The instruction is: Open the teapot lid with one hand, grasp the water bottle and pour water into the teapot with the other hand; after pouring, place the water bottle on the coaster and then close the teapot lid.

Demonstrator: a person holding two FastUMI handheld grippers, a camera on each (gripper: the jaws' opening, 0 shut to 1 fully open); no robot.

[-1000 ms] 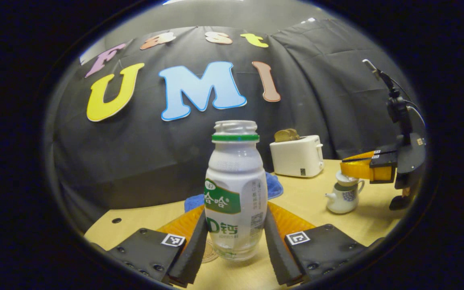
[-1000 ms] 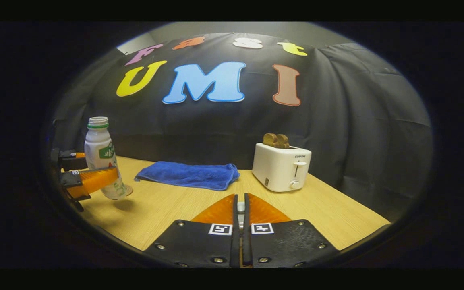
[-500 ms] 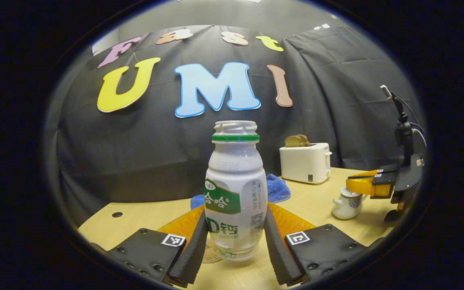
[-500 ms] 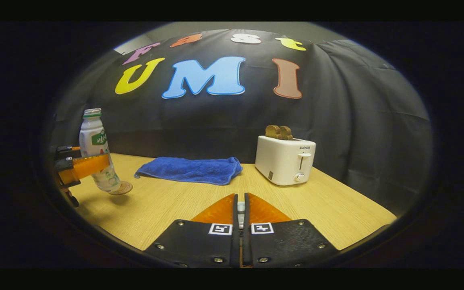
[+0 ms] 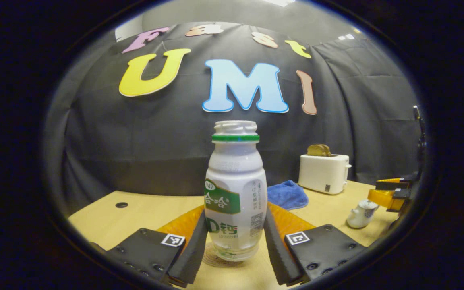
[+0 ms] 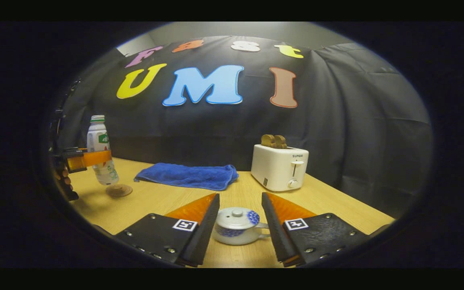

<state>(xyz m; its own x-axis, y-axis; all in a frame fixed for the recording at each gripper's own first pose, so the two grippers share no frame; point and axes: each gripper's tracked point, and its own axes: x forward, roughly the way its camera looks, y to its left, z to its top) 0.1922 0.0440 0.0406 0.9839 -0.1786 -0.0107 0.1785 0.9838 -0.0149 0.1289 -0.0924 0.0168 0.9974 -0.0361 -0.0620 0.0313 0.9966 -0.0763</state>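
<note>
The right gripper stands with its fingers spread wide, one on either side of the teapot — lid on, neither finger touching it. Far left, the left gripper clasps the water bottle upright just above the coaster. Behind lie a blue cloth and a toaster on the table
</note>
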